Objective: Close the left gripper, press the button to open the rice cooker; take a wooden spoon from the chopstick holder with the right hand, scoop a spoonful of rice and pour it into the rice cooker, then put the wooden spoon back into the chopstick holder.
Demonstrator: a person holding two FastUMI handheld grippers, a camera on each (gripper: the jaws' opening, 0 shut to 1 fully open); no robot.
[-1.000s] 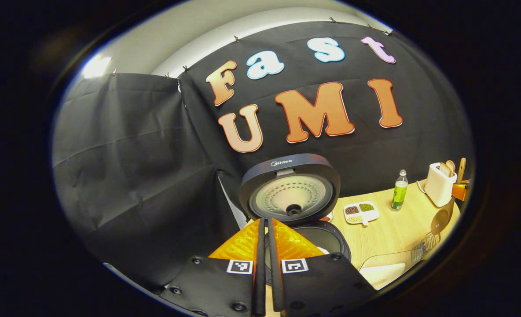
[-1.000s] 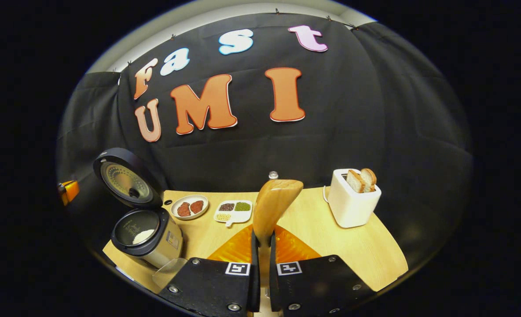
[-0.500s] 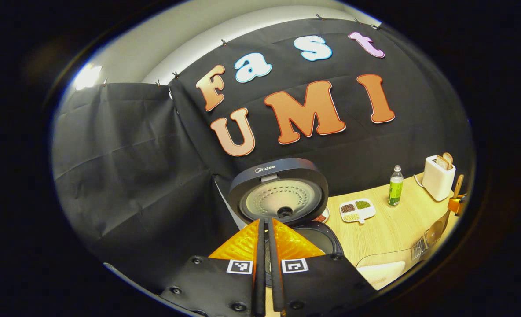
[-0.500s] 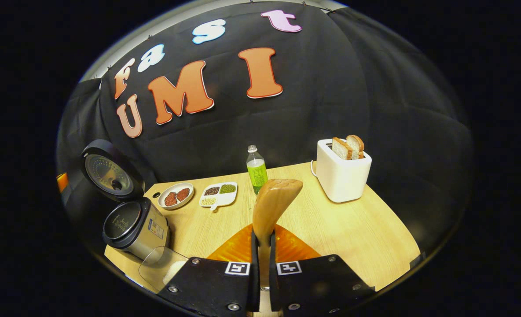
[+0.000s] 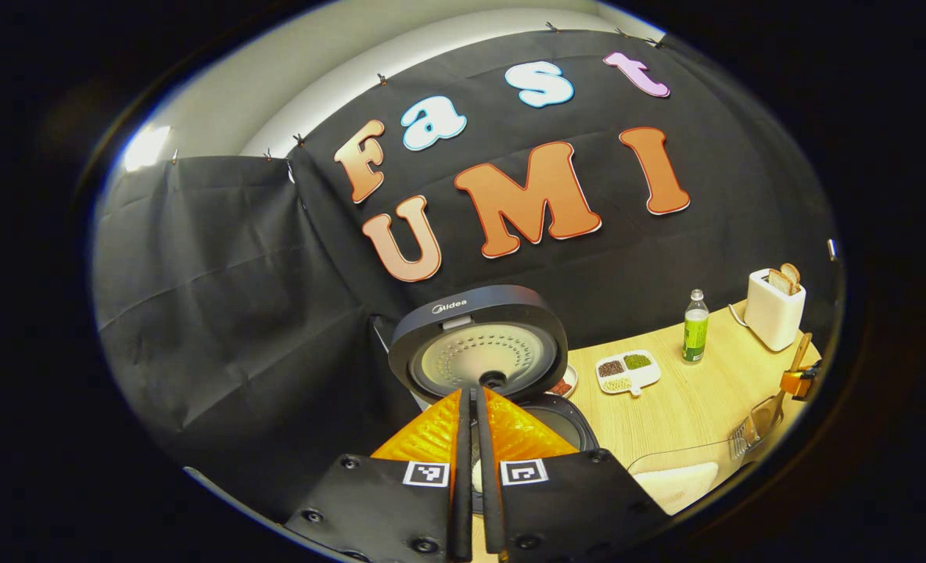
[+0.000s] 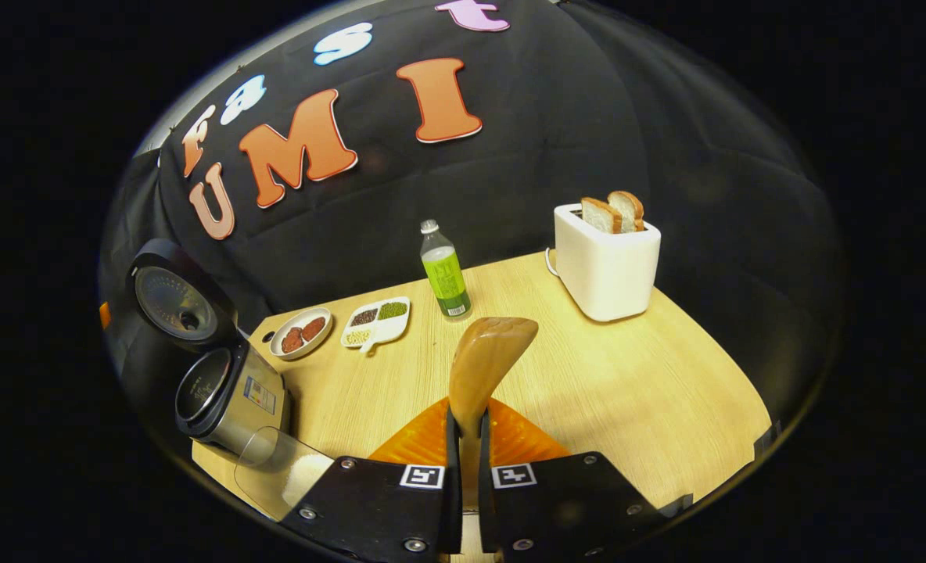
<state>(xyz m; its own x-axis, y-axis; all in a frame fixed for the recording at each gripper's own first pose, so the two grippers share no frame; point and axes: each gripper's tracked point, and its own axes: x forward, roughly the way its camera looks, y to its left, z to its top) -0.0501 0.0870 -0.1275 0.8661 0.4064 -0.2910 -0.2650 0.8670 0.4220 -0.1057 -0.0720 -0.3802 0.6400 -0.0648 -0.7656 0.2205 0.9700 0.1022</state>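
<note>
Right tool [image 6: 464,438]: fingers pressed on the handle of the wooden spoon [image 6: 485,360]; bowl upright above the fingertips, handle end hidden between the tool bodies. Square black-and-white marker tags on both finger bases.

Clear container [image 6: 279,478], near left on the bench [image 6: 627,399], holds white grains; cut off at the lower rim.

Rice cooker [image 6: 224,395], far left edge of bench, lid [image 6: 175,293] raised; panel sticker too small to read. In the left gripper view the lid [image 5: 479,344] carries the brand "Midea"; the pot opening [image 5: 561,414] is partly hidden behind the left tool [image 5: 475,477], whose fingers stand nearly together, holding nothing.

Round dish [image 6: 300,334] with reddish items, just beside a divided white dish [image 6: 375,322] of small dark, green and pale portions; contents not identifiable.

Green bottle [image 6: 445,271], label illegible.

White toaster [image 6: 606,254], far right, two bread slices [image 6: 613,211] standing in it.

Wire rack [image 5: 748,434], right edge of the left gripper view, blurred and cropped.
</note>
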